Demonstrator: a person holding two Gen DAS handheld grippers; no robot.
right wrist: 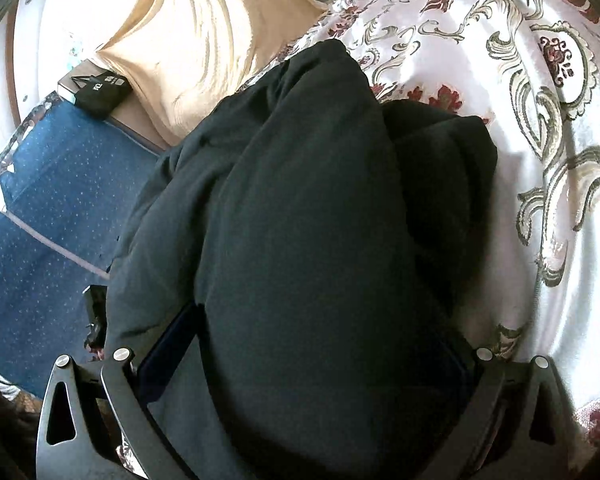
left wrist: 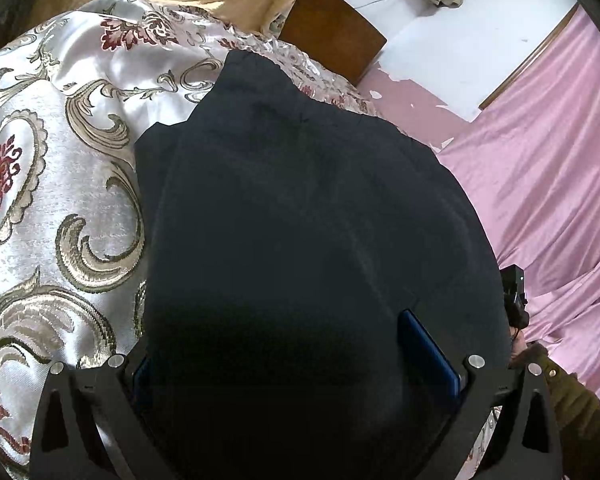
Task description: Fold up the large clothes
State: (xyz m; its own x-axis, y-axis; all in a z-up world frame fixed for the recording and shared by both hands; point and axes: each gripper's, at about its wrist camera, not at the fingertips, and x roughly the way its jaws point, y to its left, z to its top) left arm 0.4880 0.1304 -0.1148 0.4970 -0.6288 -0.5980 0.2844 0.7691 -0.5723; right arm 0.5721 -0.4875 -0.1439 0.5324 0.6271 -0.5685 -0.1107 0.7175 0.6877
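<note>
A bulky dark navy garment point(left wrist: 300, 208) lies on a floral satin bedspread point(left wrist: 40, 184) and fills the middle of both views. My left gripper point(left wrist: 276, 336) has its jaws wide apart, and the cloth bulges between them and hides the left blue pad; the right blue pad point(left wrist: 428, 352) shows. In the right wrist view the same garment point(right wrist: 308, 208) lies folded in thick layers. My right gripper point(right wrist: 320, 328) also stands wide, with the cloth between its fingers and the left pad point(right wrist: 172, 344) showing. The other gripper's black body point(left wrist: 514, 296) peeks out at the garment's right edge, held by a hand in an olive sleeve point(left wrist: 572, 400).
A cream pillow point(right wrist: 204, 48) lies at the head of the bed. Pink sheeting point(left wrist: 540, 184) hangs on one side beyond the garment, blue dotted fabric point(right wrist: 52, 216) on the other. A small black box point(right wrist: 100, 88) sits on a ledge. A brown wooden board point(left wrist: 332, 28) stands behind.
</note>
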